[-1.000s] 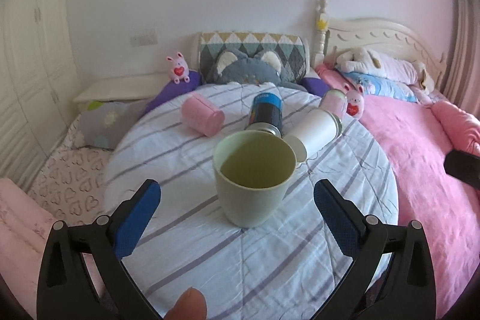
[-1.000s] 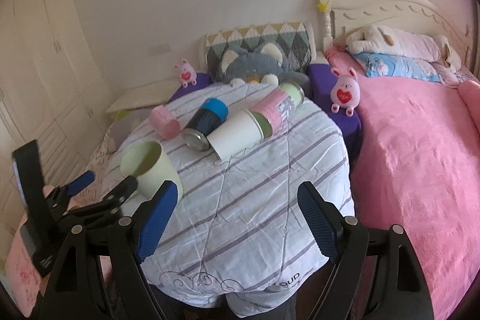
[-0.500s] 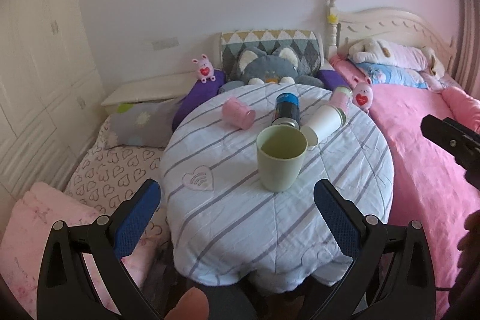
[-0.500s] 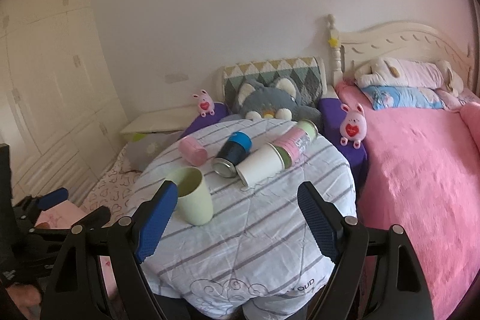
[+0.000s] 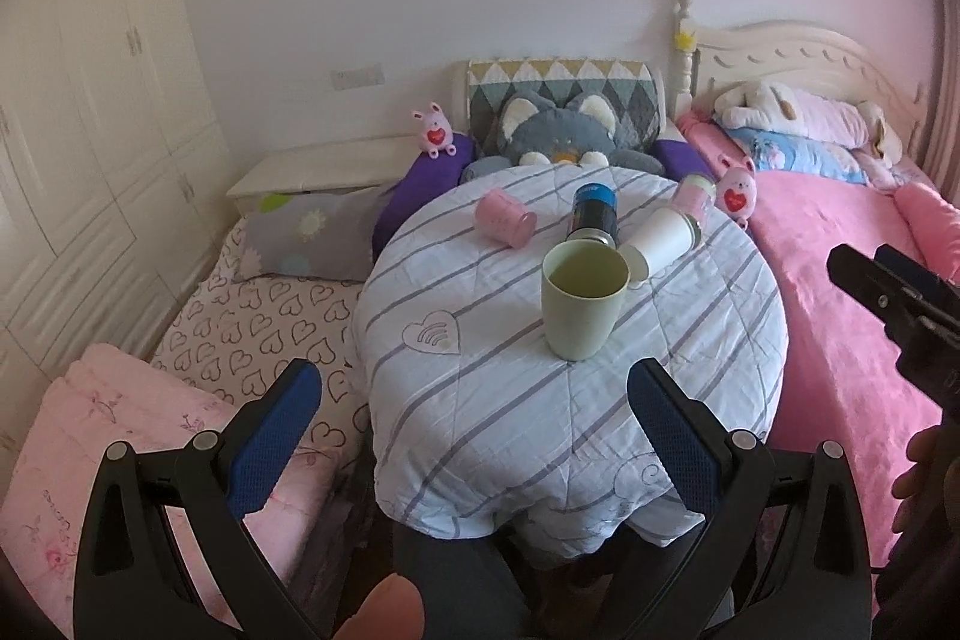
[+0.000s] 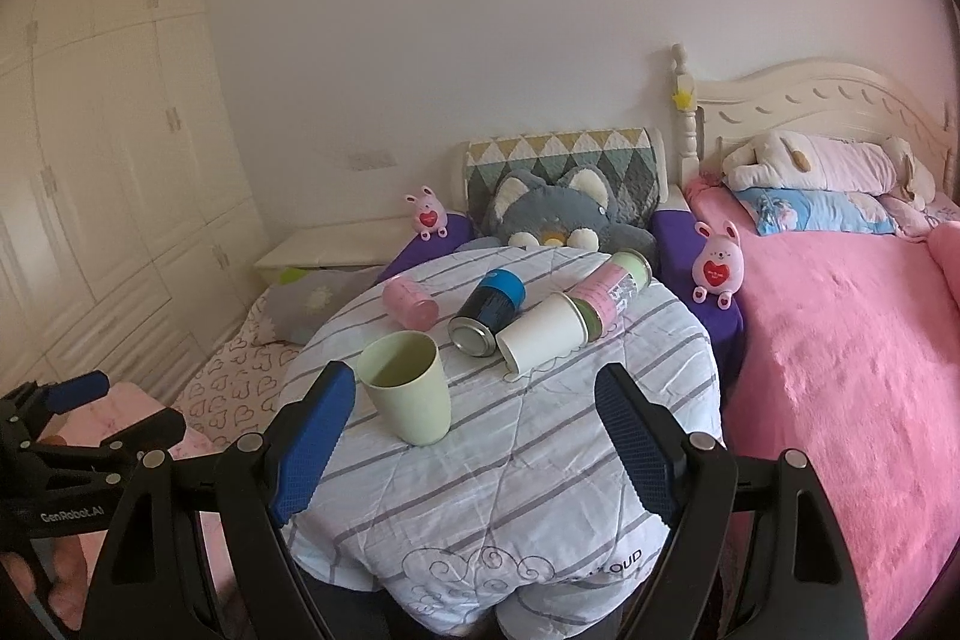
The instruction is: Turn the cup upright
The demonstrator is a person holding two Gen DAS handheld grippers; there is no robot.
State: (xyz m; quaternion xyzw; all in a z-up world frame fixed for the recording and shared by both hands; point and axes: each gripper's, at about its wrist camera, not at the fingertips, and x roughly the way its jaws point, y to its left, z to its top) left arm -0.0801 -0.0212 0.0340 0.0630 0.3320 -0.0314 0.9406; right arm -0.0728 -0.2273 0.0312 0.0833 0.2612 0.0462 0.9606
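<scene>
A pale green cup (image 5: 583,301) stands upright, mouth up, on the round table (image 5: 480,400) with a striped cloth; it also shows in the right wrist view (image 6: 408,385). Behind it lie a small pink cup (image 5: 504,218), a dark blue can (image 5: 593,214), a white paper cup (image 5: 660,238) and a pink bottle (image 5: 693,196), all on their sides. My left gripper (image 5: 474,430) is open and empty, well back from the table's near edge. My right gripper (image 6: 474,436) is open and empty, also back from the table.
A pink bed (image 6: 840,328) with pillows lies to the right. A heart-print mattress (image 5: 258,316) and folded pink blanket (image 5: 78,436) lie to the left. Plush toys (image 6: 564,208) sit behind the table. White wardrobes (image 6: 90,190) line the left wall.
Both grippers have pulled back and up from the table, staying open. The green cup stands where it was, now farther from the left gripper.
</scene>
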